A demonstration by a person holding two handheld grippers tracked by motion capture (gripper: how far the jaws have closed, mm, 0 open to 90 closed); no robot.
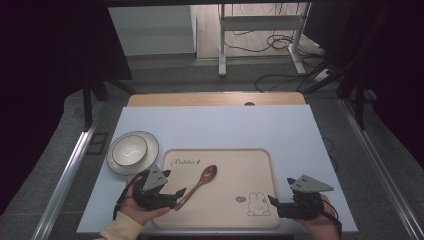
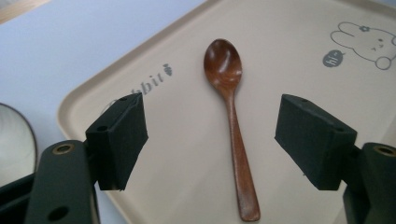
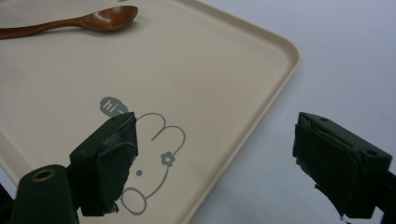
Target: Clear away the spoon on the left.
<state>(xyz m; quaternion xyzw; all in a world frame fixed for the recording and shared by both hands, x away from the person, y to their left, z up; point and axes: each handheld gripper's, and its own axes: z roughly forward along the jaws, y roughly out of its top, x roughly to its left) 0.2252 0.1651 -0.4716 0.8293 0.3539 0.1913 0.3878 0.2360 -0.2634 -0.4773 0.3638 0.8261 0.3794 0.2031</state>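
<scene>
Wooden spoon [image 2: 231, 116] lies flat on beige tray [image 1: 250, 212], bowl end toward the "Rabbit" lettering, partly hidden by a jaw. Left gripper [image 2: 210, 140]: jaws wide apart, straddling the handle, empty. Right gripper [image 3: 215, 161]: jaws spread, empty, over tray's edge. White bowl [image 1: 129, 150] on plate [image 1: 150, 142], cut off in left gripper view.

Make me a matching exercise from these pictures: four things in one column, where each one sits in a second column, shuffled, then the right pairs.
Things
1. wooden spoon
2. bowl
3. left gripper
4. right gripper

Places
A. on the saucer, left of the tray
B. open, jaws either side of the spoon handle
C. lying on the beige tray, left part
D. open, over the tray's right edge

Pairs: 1-C, 2-A, 3-B, 4-D
</scene>
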